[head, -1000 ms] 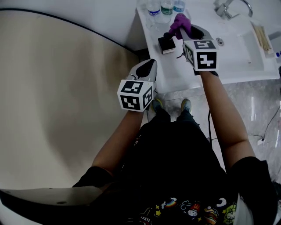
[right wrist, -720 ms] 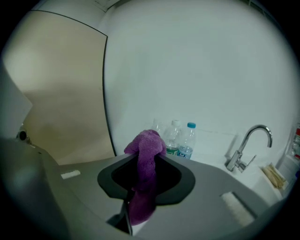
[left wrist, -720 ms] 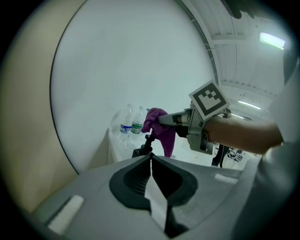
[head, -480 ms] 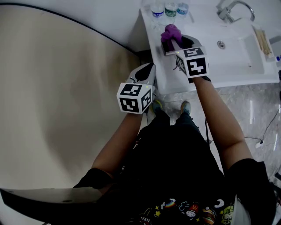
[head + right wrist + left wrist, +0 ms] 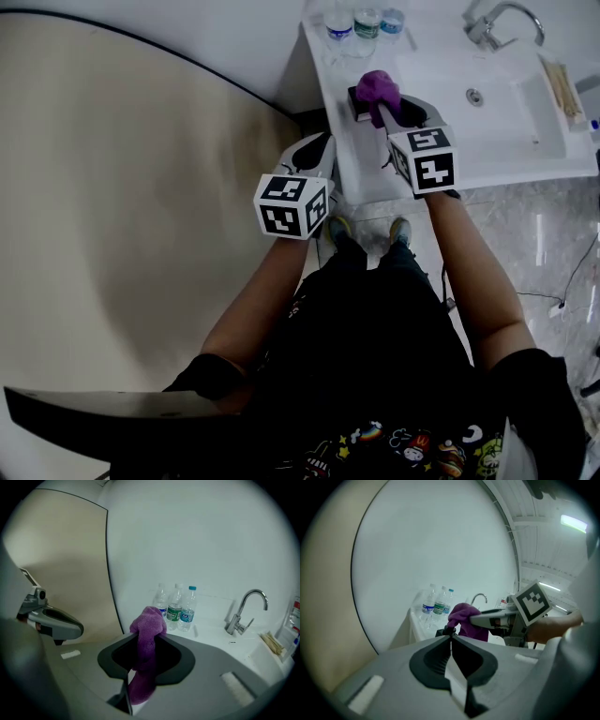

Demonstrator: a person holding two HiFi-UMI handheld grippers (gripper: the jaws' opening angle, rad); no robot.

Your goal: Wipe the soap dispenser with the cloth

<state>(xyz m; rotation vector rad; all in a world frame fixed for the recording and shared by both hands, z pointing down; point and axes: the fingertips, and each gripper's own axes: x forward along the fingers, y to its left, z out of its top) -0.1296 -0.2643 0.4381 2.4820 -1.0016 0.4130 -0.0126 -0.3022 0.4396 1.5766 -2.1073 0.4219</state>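
Right gripper [image 5: 386,105] clamped on purple cloth [image 5: 378,87], which covers the dark soap dispenser [image 5: 357,101] at counter's left end. Left gripper [image 5: 319,142] closed, empty, nearer. Water bottles [image 5: 362,19] stand beyond.

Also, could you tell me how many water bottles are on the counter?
3, in a row left of the tap: left bottle, middle bottle, right bottle. None looks hidden.
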